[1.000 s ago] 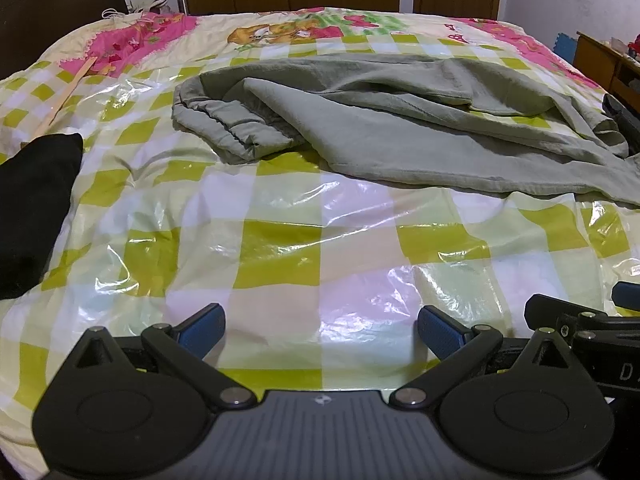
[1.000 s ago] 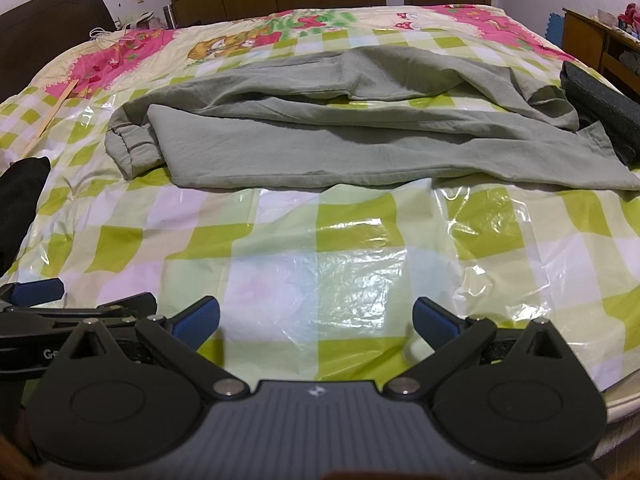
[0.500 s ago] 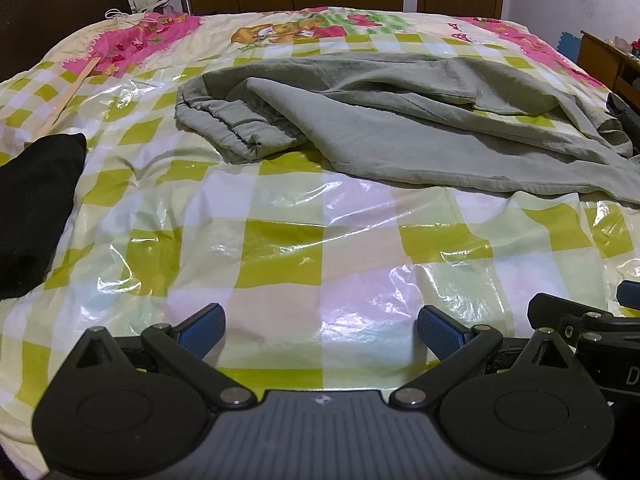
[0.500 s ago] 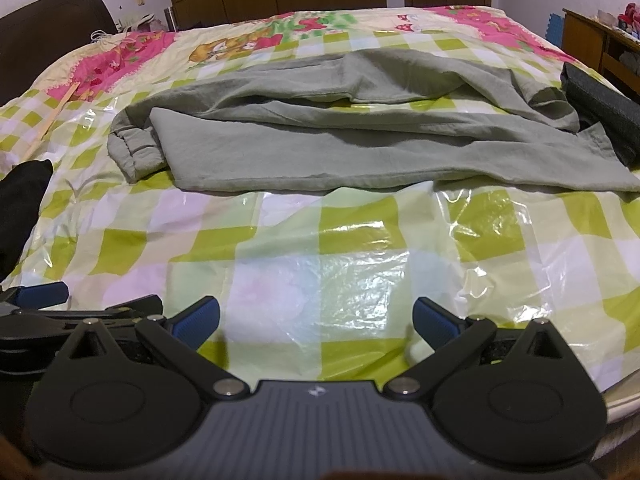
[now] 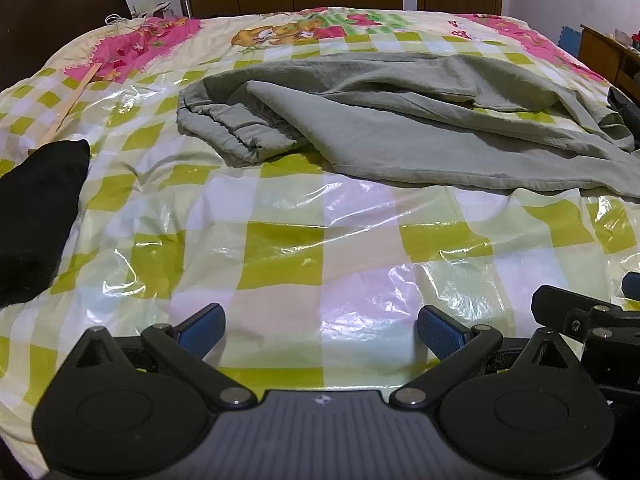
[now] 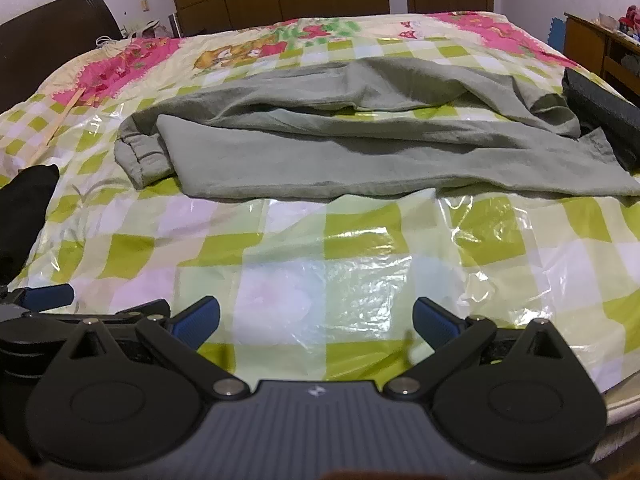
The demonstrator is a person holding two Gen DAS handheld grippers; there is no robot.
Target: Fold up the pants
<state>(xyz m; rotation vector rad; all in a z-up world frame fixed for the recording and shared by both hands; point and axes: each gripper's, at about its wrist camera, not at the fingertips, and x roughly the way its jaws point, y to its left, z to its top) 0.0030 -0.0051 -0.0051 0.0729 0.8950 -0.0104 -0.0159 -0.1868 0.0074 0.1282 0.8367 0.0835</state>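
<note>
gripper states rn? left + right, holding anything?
Left gripper: open, holding nothing, short of the grey-green pants.
Right gripper: open, holding nothing, over the checked bed cover.

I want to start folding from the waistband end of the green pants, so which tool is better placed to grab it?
Left, probably. The bunched waistband lies on the left end of the green pants, more nearly ahead of the left tool. From the right tool it sits far off left. Both are open and short of the cloth.
</note>
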